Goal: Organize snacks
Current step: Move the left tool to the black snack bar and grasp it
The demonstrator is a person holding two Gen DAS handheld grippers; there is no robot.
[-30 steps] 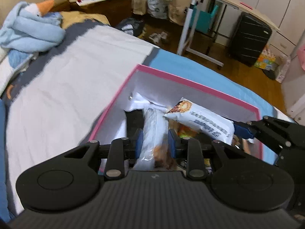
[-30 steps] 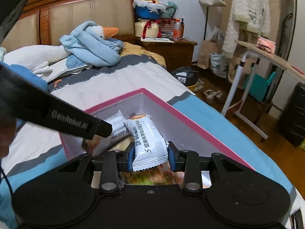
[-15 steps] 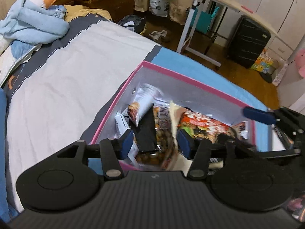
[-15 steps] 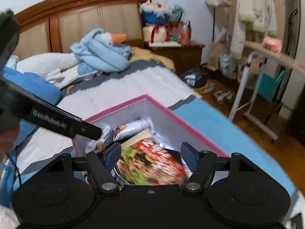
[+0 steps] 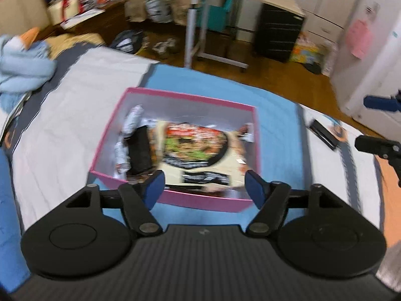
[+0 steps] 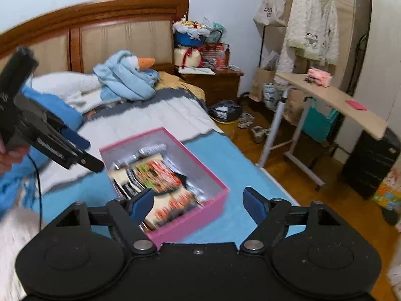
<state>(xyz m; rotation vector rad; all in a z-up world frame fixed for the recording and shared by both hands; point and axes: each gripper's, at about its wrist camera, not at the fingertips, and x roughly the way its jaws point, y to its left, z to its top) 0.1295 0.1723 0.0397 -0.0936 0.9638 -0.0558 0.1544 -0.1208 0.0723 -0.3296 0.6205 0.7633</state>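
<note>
Both units up above the bed (image 6: 160,115), nothing gripped.

Left hand-held gripper (image 5: 204,188): spread wide, blue pads (image 5: 156,186) flank the near wall of the pink box (image 5: 200,200) in its view, empty gap between them. It's tilted down, looking into the box from above the near edge. From the right wrist view I see its body (image 6: 37,130) held high at the left, fingers pointing down-right toward the box's far-left corner, not touching it.

Right hand-held gripper (image 6: 198,203): also wide open, holding nothing. It's above the near corner of the box, aimed along the bed toward the headboard (image 6: 100,25). In the left view only its fingertips (image 5: 378,102) show at the right edge, well off to the side of the box.

Snacks (image 6: 158,175) are inside the pink box: a big red/green printed bag (image 5: 193,145) on top, a dark packet (image 5: 140,150) and silvery wrappers along the left wall. Detail is motion-blurred. The box sits on the blue part of the bedcover (image 5: 278,130).
</note>
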